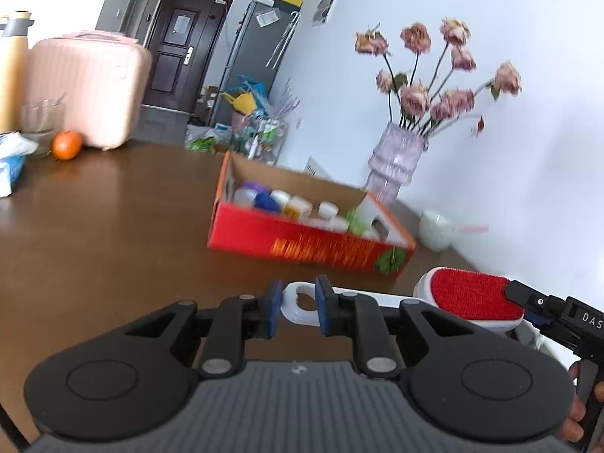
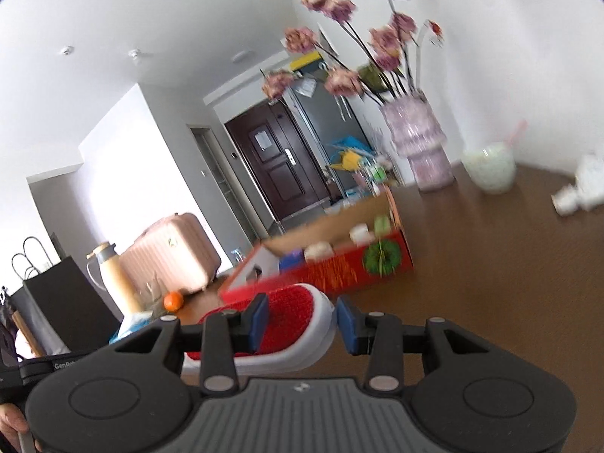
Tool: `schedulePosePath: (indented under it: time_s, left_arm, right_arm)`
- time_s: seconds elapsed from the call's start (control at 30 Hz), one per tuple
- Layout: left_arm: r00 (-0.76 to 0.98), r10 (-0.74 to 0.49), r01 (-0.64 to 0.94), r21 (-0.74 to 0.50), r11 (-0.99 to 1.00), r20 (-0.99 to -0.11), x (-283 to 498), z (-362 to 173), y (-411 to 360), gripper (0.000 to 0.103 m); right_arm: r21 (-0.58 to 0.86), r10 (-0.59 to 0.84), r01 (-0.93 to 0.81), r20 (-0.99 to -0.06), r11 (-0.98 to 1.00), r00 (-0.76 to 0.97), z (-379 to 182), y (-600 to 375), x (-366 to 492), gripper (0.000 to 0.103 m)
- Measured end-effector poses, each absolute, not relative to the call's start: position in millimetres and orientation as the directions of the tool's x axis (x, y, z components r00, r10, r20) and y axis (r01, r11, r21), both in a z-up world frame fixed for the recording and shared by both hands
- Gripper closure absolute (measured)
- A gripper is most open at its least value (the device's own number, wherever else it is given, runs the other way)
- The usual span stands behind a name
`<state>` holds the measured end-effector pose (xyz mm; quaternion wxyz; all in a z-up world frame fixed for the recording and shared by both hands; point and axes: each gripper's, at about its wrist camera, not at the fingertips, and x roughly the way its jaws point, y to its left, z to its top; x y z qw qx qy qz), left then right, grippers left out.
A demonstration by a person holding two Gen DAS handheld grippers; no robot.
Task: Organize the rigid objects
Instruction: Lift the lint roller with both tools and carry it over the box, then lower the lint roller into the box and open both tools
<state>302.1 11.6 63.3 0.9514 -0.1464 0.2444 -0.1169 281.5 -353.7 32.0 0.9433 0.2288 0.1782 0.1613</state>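
A: Left wrist view, left to right. Go.

B: Far left, yellow thermos [image 1: 10, 71], a clear glass [image 1: 39, 122], a tissue pack [image 1: 11, 162], an orange [image 1: 67, 145], a pink suitcase [image 1: 88, 87] behind. All at the far edge of the brown table [image 1: 113, 226].

A: Middle?

B: Red cardboard box [image 1: 302, 241] on the table, open top, small bottles [image 1: 298, 207] lined up inside. Blurred, can't read the labels.

A: Left gripper?

B: Left gripper [image 1: 298, 307] clenched on the white looped handle end of the lint brush [image 1: 472, 298]. Blue pads press it from both sides.

A: Where's the brush?

B: In the air above the table, in front of the box, lying roughly level. Handle left, red pad right.

A: Right side?

B: Pink vase [image 1: 396, 162] with dried roses, just behind the box's right end. White cup [image 1: 436, 228] with a straw beside it by the wall. Right gripper [image 1: 523, 304] comes in from the right edge, on the brush's red head.

A: Right wrist view?

B: Black paper bag [image 2: 64, 298] far left, thermos, suitcase, orange. Then the brush head between the right gripper's fingers [image 2: 258, 321]. Jaws part-closed on it: left pad sits on the red pile, right pad at the white rim. Box behind, vase and cup further right, crumpled white wrappers [image 2: 581, 185] at the far right.
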Motion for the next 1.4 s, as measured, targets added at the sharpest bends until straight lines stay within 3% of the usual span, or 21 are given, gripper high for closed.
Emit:
schedulePosePath:
  time_s: [0.37,0.6,0.67,0.73,0.77,0.8,0.87,0.93,1.0,1.13,1.4]
  left_arm:
    - [0.873,-0.273,0.140,-0.330,0.934,-0.404,441.3,81.9,11.7,0.085]
    - [0.860,-0.258,0.122,-0.313,0.942,-0.440,506.7,64.2,13.7,0.083]
    - [0.824,-0.336,0.182,-0.348,0.920,-0.457,524.6,52.4,14.8,0.084]
    - [0.767,-0.447,0.259,-0.414,0.872,-0.461,538.8,42.2,10.9,0.084]
    - [0.767,-0.438,0.264,-0.391,0.882,-0.469,542.8,37.5,5.5,0.083]
    - [0.781,-0.400,0.259,-0.335,0.906,-0.479,546.5,32.8,-1.5,0.081]
    - [0.791,-0.325,0.220,-0.256,0.941,-0.517,553.6,22.5,-9.9,0.077]
    - [0.782,-0.346,0.230,-0.275,0.933,-0.518,555.3,16.3,-6.0,0.069]
    - [0.785,-0.340,0.225,-0.274,0.935,-0.517,554.8,14.6,-1.7,0.053]
    - [0.796,-0.303,0.197,-0.250,0.948,-0.524,556.0,20.9,7.9,0.047]
    - [0.852,-0.239,0.178,-0.171,0.969,-0.466,528.1,74.1,16.5,0.037]
  right_arm:
    - [0.453,0.428,-0.273,-0.285,0.849,0.857,78.0,-358.0,445.8,0.064]
    - [0.511,0.484,-0.268,-0.354,0.817,0.800,62.8,-359.0,566.5,0.064]
    - [0.520,0.500,-0.268,-0.380,0.811,0.778,50.6,-356.9,594.3,0.065]
    - [0.573,0.560,-0.280,-0.397,0.770,0.727,35.8,-355.1,623.5,0.074]
    - [0.597,0.598,-0.295,-0.407,0.746,0.690,27.3,-350.3,636.6,0.084]
    - [0.589,0.609,-0.309,-0.417,0.747,0.675,19.9,-343.0,647.8,0.086]
    - [0.494,0.521,-0.268,-0.494,0.827,0.696,8.8,-325.4,662.1,0.082]
    - [0.396,0.434,-0.236,-0.547,0.887,0.715,-0.2,-310.6,670.7,0.082]
    - [0.392,0.438,-0.244,-0.547,0.887,0.713,-5.1,-306.5,670.9,0.081]
    - [0.385,0.434,-0.242,-0.564,0.891,0.703,-7.0,-309.1,671.1,0.071]
    - [0.295,0.364,-0.226,-0.600,0.928,0.712,30.0,-316.8,644.4,0.060]
